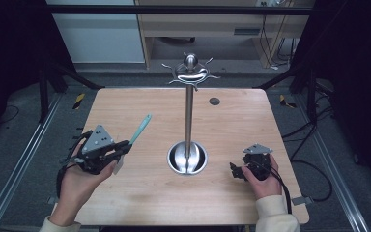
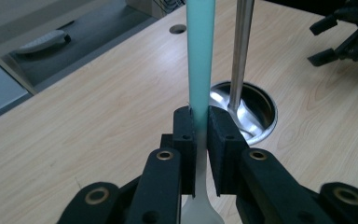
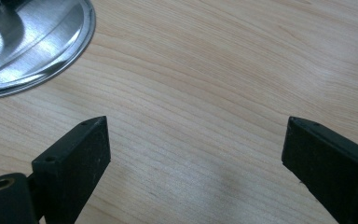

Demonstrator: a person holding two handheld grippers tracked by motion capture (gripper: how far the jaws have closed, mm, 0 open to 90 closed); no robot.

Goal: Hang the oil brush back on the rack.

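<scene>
Left tool (image 2: 199, 135) was clamped on a teal-handled utensil (image 2: 200, 51), jaws pinching the stem where teal fades to white. In the high view, left tool (image 1: 121, 149) sat at the counter's left edge in the left hand (image 1: 79, 181), palm under the body, pointing up and right; the utensil (image 1: 140, 129) angled away toward the stand's pole. Its working end ran under the jaws and off frame in the left gripper view, so utensil type was hard to tell; a pale end (image 1: 119, 166) poked out just below the tool.

Right tool (image 3: 193, 154) was spread wide, holding nothing, low over bare wood. In the high view, right tool (image 1: 237, 171) was held by the right hand (image 1: 263, 181) near the counter's right edge, pointing left toward the stand base.

Metal stand (image 1: 189, 111) stood mid-counter: round dished base (image 1: 187, 158), upright pole, hooks and ball on top. Base rim (image 3: 37, 46) was cut off at the right gripper view's top left. Counter (image 1: 232, 125) was light wood, with a small dark hole (image 1: 214, 101) near the far edge.
</scene>
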